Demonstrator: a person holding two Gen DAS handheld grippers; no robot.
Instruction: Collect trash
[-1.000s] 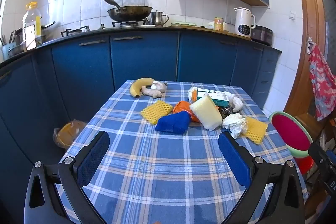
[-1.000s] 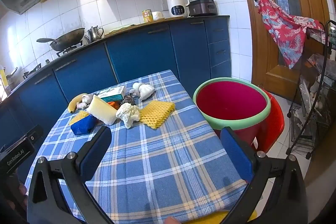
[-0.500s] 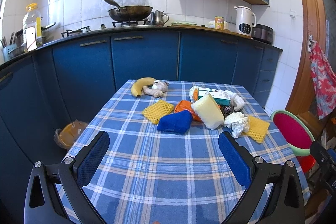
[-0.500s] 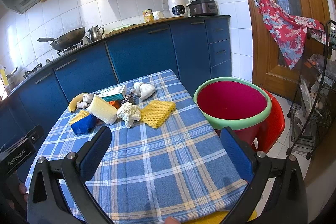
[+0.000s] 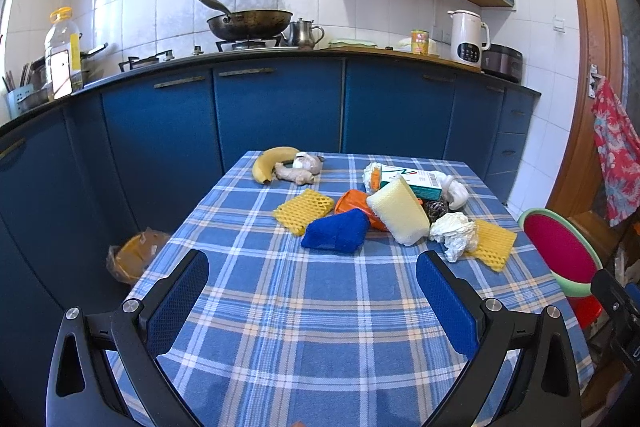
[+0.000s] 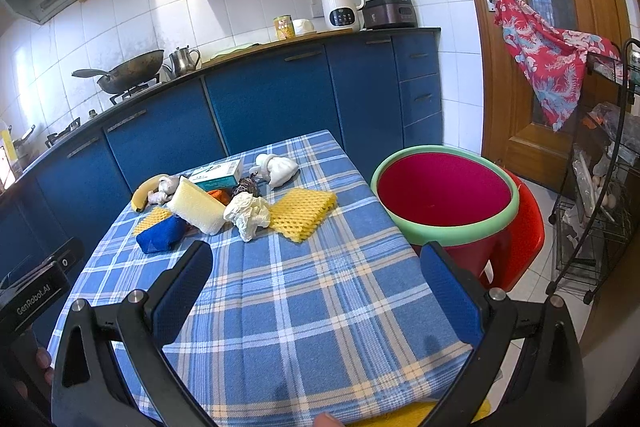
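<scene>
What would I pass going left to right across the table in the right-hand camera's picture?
Banana → blue cloth → pale sponge → crumpled white tissue → yellow foam net → red tub beside the table.

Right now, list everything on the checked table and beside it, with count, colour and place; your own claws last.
Foam fruit nets: two, yellow, one at each side of the pile.
Crumpled paper tissue: one, white, beside the right net.
Rectangular sponge block: one, cream, mid-pile.
Folded cloth: one, blue, pile's near edge.
Plastic wrapper: one, orange, under the sponge.
Cardboard box: one, white-teal, far side.
Banana: one, yellow, far left corner.
Plastic basin: one, red with green rim, right of the table.
Left claw: open, empty.
Right claw: open, empty.
</scene>
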